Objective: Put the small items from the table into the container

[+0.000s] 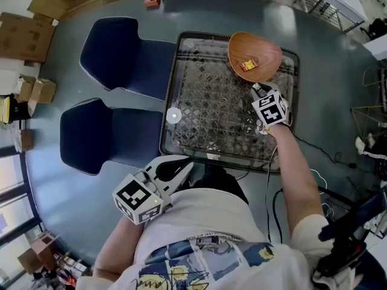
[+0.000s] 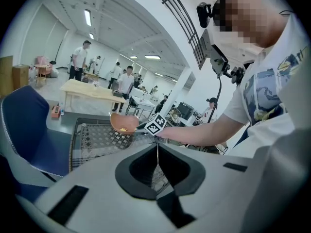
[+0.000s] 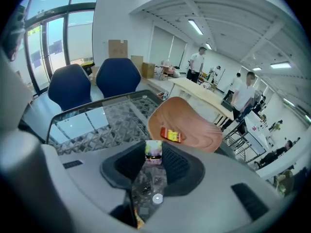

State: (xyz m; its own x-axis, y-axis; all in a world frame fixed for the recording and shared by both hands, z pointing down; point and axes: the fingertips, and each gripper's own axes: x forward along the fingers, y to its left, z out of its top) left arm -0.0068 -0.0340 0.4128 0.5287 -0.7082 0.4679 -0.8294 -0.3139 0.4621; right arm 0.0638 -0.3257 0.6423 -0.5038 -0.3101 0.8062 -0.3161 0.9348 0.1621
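- The right tool (image 1: 260, 91) pinches a small sachet (image 3: 152, 154). Its jaws press on the wrapper, and the printed end projects past the tips.
- The sachet's long axis runs along the jaws and points toward the container.
- The wooden bowl (image 3: 197, 130) lies directly ahead of the right tool, near the far right corner of the glass worktop (image 1: 205, 101). The tips stand just beside its near rim, so the right hand is by far the nearer.
- One red-and-yellow packet (image 3: 171, 135) already lies in the bowl.
- The left tool (image 2: 157, 148) is pressed together and empty, close to the person's body.
- A small white disc (image 1: 173, 115) rests at the worktop's left edge, nearer the left tool.
- The sachet is clear and crinkled, with a multicoloured end. It is judged light and limp.
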